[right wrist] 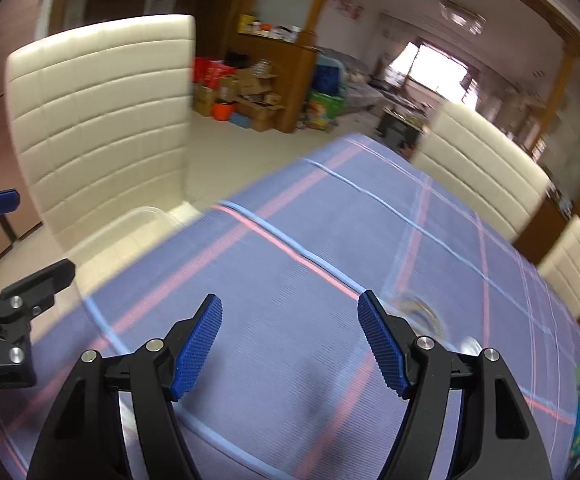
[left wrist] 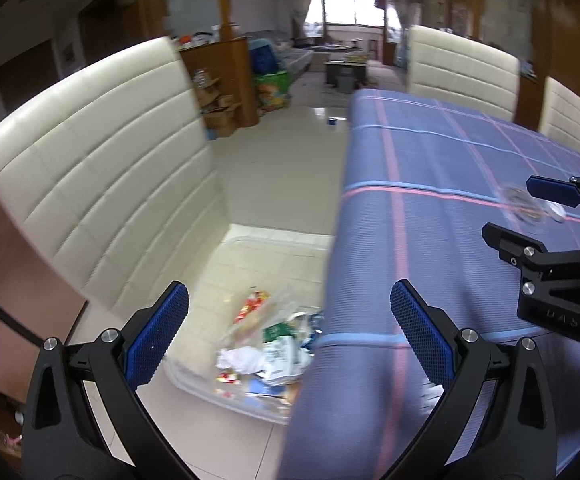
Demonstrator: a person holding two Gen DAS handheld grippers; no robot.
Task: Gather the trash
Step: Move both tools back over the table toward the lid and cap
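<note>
- The clear wrapper [right wrist: 424,312] lies on the worktop [right wrist: 290,248] near its right edge, just beyond the right gripper [right wrist: 290,344], a little right of its fingers; its long axis is too blurred to tell.
- Both grippers are empty, fingers spread; the left gripper [left wrist: 290,336] hangs over the worktop's left edge, farther off.
- Only the left view shows the clear bin [left wrist: 193,380] of trash on the floor.

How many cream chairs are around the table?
3: one chair beside the table's left edge holding the trash bin, two at the far side. Others may be hidden.
</note>
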